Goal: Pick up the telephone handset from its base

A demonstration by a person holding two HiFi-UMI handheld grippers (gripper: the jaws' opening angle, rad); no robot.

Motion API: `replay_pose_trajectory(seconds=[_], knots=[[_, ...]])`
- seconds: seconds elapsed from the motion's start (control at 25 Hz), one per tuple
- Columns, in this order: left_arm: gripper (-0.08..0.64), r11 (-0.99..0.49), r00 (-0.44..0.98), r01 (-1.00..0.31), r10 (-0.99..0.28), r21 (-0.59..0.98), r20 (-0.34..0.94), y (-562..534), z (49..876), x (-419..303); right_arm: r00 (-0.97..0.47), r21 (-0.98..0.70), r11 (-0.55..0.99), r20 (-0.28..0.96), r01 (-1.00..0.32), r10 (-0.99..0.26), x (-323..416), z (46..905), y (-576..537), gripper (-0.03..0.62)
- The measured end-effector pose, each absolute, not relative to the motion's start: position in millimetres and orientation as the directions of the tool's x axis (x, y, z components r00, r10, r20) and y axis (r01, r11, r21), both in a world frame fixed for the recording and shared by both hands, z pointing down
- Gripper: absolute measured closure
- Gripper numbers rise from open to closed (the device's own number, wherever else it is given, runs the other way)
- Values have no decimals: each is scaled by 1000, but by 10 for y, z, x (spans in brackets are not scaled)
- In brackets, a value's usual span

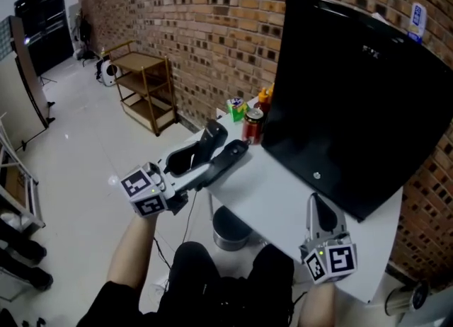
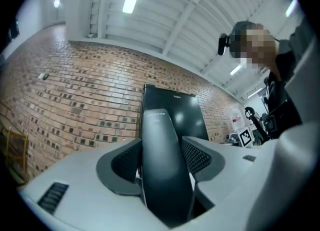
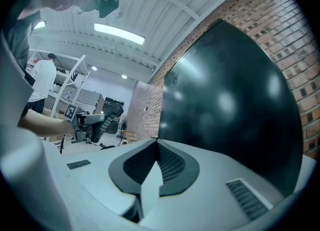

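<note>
My left gripper (image 1: 211, 168) is shut on the black telephone handset (image 1: 228, 158), which hangs in the air off the white table's (image 1: 283, 194) left edge. In the left gripper view the handset (image 2: 162, 175) stands upright between both pads, with my left gripper (image 2: 162, 147) closed round it. The dark telephone base (image 1: 210, 136) sits at the table's left corner, just behind the handset. My right gripper (image 1: 320, 214) rests low over the near part of the table, its jaws closed tip to tip on nothing (image 3: 154, 147). From the right gripper view the handset (image 3: 102, 120) shows far off at the left.
A large black monitor (image 1: 354, 99) fills the back of the table against the brick wall. A red can (image 1: 252, 126), an orange bottle (image 1: 264, 99) and a green pack (image 1: 236, 108) stand by its left side. A wooden shelf (image 1: 145, 88) is on the floor beyond, and a round bin (image 1: 230, 228) sits under the table.
</note>
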State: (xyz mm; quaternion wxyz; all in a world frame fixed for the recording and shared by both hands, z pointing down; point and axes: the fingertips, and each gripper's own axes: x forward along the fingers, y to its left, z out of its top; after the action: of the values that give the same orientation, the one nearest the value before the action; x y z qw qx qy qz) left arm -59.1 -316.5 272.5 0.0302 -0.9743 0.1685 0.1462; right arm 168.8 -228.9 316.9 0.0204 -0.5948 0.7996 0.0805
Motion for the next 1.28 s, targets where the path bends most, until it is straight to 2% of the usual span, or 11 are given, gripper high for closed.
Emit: replay_pose_trajectory(seconds=[0.52,1.28], knots=[[301,-953,828,-270,-303,137,-471,-3158,2656,-959,-300,78,292,-113,-953,-947,1693,3183,-2331,583],[301,-951,827,-261,-309,167,-470,-3136,2648,-1024,-400,-12,400,-19,-917,-917,1694,3342,-2527,584]])
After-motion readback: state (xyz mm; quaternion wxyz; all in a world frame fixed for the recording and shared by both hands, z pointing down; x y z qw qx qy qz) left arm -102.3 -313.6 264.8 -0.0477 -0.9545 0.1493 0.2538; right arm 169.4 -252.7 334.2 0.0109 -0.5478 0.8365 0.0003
